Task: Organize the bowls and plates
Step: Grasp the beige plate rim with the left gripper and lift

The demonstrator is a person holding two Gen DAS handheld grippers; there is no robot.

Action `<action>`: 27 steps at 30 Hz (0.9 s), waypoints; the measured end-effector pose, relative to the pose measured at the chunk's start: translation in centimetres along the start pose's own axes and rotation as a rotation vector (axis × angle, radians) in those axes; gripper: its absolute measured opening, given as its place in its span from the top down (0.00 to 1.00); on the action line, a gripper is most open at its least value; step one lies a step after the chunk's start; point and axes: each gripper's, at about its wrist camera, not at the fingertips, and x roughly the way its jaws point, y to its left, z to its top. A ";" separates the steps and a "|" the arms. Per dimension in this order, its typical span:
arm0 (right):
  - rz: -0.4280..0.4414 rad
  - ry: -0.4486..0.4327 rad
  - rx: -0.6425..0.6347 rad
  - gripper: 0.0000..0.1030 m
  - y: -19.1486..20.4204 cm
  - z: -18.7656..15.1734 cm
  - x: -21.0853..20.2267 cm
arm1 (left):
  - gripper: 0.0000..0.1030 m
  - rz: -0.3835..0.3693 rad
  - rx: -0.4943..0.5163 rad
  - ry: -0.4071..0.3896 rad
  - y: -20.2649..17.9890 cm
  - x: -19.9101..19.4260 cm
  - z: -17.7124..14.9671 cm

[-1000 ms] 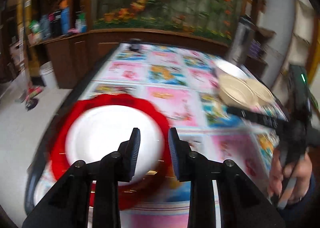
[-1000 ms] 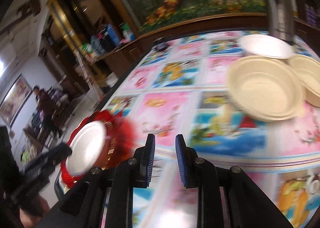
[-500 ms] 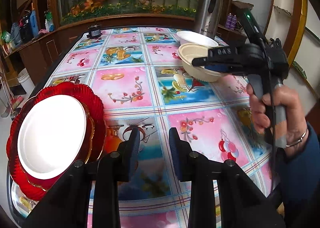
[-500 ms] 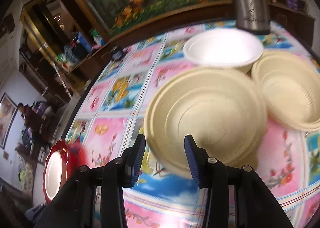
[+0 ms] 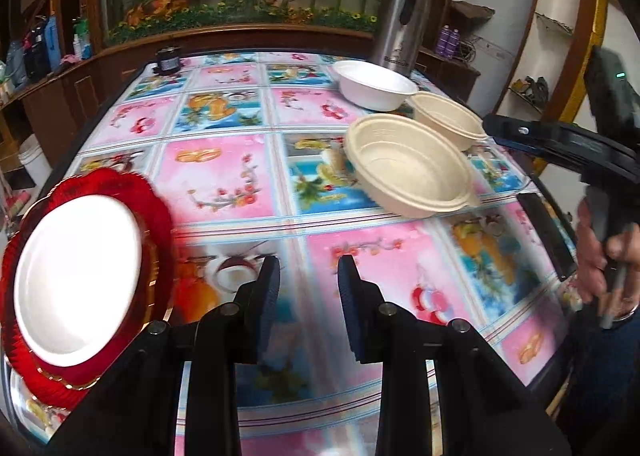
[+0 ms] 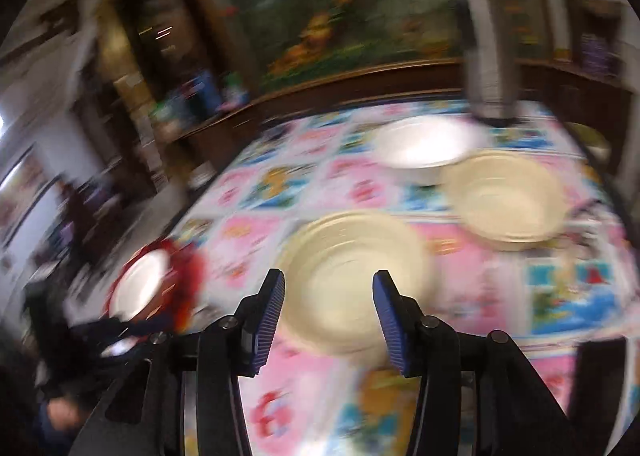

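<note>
Right gripper (image 6: 328,316) spread wide, empty, with nearest beige bowl (image 6: 352,276) dead ahead at frame centre, near rim just past the fingertips; round, so no long axis to align; right hand plainly nearer than left gripper (image 5: 308,296), moderately parted, empty, aimed at bare tablecloth (image 5: 224,172). Count: three bowls, namely two beige (second beige bowl (image 5: 448,116) right of centre) and one white bowl (image 5: 376,84) upper centre; one white plate (image 5: 76,276) stacked on a red scalloped plate (image 5: 156,208), lower left. Likely next: close on near rim of the nearest bowl.

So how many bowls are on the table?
3: a white bowl at the far right, a beige bowl right beside it, and a bigger beige bowl nearer. None look hidden.
</note>
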 end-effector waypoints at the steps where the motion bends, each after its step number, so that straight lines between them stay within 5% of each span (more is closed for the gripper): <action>1: -0.047 -0.017 0.052 0.52 -1.2 0.1 0.0 | 0.74 -0.009 0.000 0.004 -0.2 0.1 0.3; 3: -0.074 -0.011 0.158 0.55 -3.6 -0.2 0.8 | 0.74 -0.035 -0.005 0.014 -0.7 0.3 1.2; 6: 0.002 0.014 0.294 0.70 -6.3 -1.1 2.2 | 0.72 -0.048 0.002 0.024 -1.7 1.1 3.3; 10: 0.035 0.027 0.350 0.78 -8.4 -1.8 3.2 | 0.44 -0.052 -0.010 0.028 -2.3 2.9 6.2; 20: 0.132 0.106 0.341 0.78 -8.2 -2.1 4.7 | 0.43 -0.028 -0.050 0.092 -2.4 9.7 11.1; 27: 0.102 0.108 0.292 0.87 -7.5 -2.3 4.8 | 0.49 -0.060 -0.023 0.166 -3.5 11.9 9.5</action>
